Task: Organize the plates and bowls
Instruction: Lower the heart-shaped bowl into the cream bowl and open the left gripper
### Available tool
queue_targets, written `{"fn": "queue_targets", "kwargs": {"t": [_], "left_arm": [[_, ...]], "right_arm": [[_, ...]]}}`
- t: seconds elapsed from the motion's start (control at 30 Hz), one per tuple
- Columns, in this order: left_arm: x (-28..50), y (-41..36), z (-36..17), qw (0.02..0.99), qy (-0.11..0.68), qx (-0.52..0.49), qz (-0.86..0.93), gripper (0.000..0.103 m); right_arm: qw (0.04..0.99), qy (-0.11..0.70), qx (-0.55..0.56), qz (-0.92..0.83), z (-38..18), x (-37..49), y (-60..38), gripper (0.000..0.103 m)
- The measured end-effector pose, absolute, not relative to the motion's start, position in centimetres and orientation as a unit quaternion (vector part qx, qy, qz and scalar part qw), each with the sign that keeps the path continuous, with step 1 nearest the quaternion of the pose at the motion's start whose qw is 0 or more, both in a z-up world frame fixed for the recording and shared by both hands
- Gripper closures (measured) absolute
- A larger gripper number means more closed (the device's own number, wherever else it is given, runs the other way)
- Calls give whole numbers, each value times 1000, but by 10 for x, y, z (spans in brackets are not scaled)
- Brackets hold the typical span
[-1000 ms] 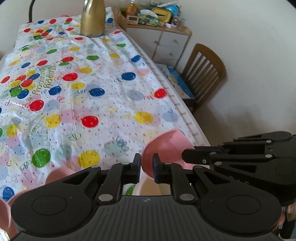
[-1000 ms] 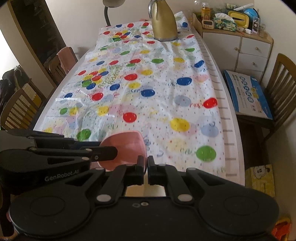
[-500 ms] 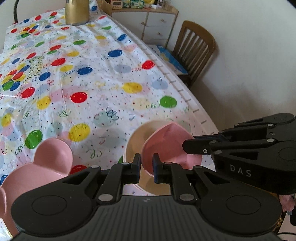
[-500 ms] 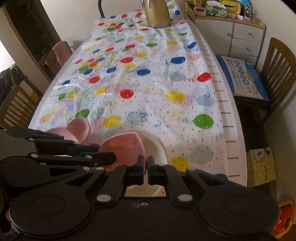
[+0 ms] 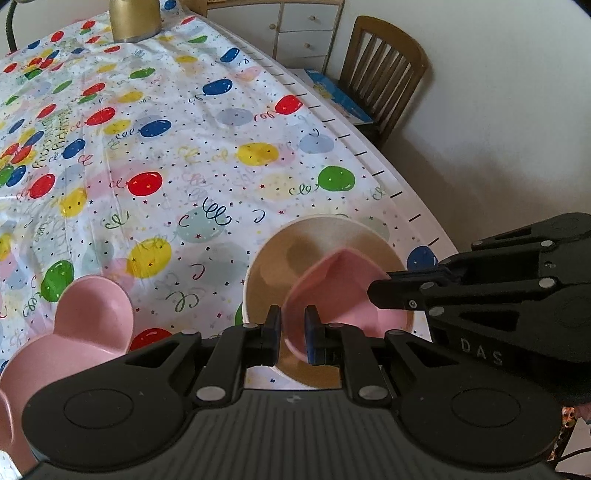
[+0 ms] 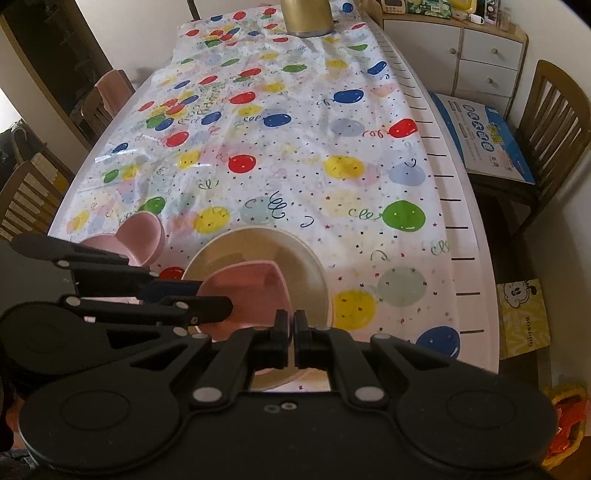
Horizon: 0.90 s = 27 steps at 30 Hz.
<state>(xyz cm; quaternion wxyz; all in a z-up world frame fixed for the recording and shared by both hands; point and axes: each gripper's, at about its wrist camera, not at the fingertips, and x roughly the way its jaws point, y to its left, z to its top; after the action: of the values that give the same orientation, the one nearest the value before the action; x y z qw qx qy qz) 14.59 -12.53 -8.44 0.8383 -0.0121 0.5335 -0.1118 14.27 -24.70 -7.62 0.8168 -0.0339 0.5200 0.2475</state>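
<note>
Pink bowl (image 5: pixel 332 291) beside "DAS"-marked right gripper (image 5: pixel 384 295)

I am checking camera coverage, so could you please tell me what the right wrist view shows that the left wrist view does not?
Only the right wrist view shows the chairs along the table's left side, the clutter on the drawers, and the yellow box on the floor. Only the left wrist view shows the mouse-ear plate nearly whole, and the DAS marking on the right gripper. Both show the pink bowl held over the beige plate by both grippers, the gold kettle, and the chair with the blue box.
</note>
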Motion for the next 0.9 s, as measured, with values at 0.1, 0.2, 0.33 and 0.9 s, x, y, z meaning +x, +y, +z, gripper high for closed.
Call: {"fn": "queue_targets", "kwargs": {"t": [0.1, 0.2, 0.33, 0.9], "left_arm": [[148, -126, -89, 835, 538, -6, -112, 90], [149, -128, -90, 835, 538, -4, -115, 90], [150, -128, -90, 834, 539, -6, -117, 90], [129, -123, -65, 858, 500, -4, -120, 90]], "right_arm": [[816, 520, -39, 247, -78, 143, -245, 101], [816, 523, -40, 243, -80, 145, -245, 101], [815, 526, -39, 240, -81, 148, -245, 97], [833, 499, -27, 238, -63, 134, -251, 82]]}}
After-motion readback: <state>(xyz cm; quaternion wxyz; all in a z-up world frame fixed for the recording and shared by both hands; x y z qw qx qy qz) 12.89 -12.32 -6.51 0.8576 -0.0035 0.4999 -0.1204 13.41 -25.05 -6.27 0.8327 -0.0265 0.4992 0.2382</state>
